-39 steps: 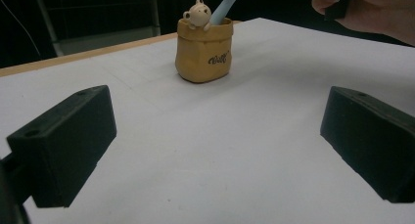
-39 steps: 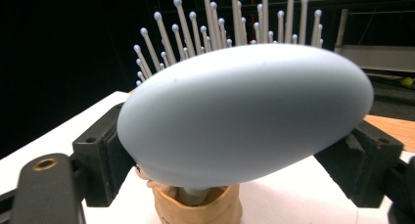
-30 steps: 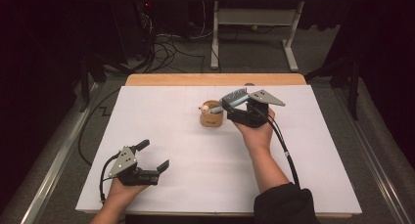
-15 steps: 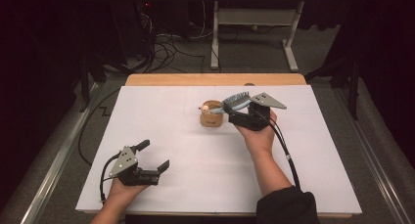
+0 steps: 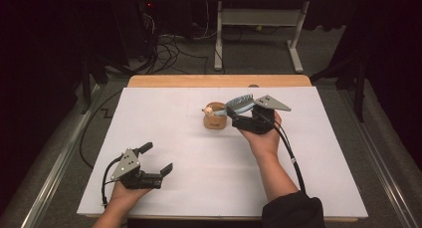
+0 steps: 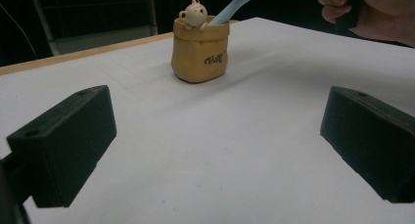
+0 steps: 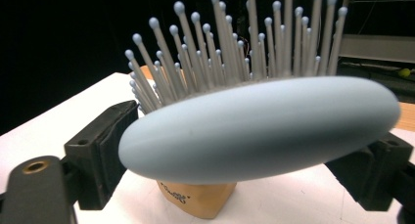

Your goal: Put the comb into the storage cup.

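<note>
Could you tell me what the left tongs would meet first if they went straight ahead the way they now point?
Probably the tan bear cup: in the left gripper view it stands ahead, between the open left tongs, with bare white table before it. Depth is hard to judge.

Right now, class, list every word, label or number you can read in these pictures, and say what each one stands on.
Dark cursive lettering on the front of the tan sack-shaped cup: blurred; it could be a short word like "Cute", but I cannot read it surely.
The same lettering on the cup, seen under the blue hairbrush in the right gripper view: too small and cut off to read.
Nothing else carries readable text.
</note>
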Demonstrator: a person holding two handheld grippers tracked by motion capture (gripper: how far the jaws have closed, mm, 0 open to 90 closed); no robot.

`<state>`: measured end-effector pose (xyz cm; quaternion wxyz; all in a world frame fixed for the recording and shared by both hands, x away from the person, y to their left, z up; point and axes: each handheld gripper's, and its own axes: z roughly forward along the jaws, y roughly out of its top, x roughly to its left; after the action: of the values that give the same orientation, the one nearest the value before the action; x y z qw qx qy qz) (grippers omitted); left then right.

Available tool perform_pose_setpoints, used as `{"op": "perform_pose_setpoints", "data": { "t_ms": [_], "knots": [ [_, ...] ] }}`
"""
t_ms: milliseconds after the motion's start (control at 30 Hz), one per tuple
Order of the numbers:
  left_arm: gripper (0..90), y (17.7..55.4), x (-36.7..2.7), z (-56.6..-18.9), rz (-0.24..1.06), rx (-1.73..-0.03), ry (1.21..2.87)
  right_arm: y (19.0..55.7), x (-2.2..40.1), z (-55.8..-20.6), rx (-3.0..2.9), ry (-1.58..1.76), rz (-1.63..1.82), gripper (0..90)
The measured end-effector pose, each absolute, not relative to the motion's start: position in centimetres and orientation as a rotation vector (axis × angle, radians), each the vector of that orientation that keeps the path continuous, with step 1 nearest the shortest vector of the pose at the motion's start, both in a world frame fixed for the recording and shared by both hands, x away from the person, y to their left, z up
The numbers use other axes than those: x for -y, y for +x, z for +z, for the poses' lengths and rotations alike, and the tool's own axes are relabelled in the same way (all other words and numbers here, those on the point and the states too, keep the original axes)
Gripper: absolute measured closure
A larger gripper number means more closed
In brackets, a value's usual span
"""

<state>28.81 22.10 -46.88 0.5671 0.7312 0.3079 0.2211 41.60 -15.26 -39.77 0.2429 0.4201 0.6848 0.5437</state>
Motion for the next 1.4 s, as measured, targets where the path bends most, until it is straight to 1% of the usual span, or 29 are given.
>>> {"op": "perform_pose_setpoints", "data": {
  "t_ms": [67, 200, 533, 967, 1400],
  "knots": [
    [0.7, 28.8, -22.1, -46.9, 0.519, -0.725, 1.717, 41.6, 15.3, -39.7, -1.872, 1.141, 1.489, 8.9],
    [0.7, 28.9, -22.2, -46.9, 0.534, -0.734, 1.72, 41.6, 15.2, -39.6, -1.875, 1.126, 1.485, 0.2],
    [0.7, 29.0, -22.3, -46.9, 0.53, -0.746, 1.722, 41.4, 15.5, -39.5, -1.896, 1.119, 1.448, 0.1],
    [0.7, 29.2, -22.3, -47.0, 0.529, -0.756, 1.729, 39.3, 16.4, -40.0, -1.925, 1.093, 1.425, 0.1],
    [0.7, 29.3, -22.5, -47.1, 0.521, -0.774, 1.727, 37.0, 18.3, -43.8, -1.991, 1.119, 1.347, 0.2]
  ]
}}
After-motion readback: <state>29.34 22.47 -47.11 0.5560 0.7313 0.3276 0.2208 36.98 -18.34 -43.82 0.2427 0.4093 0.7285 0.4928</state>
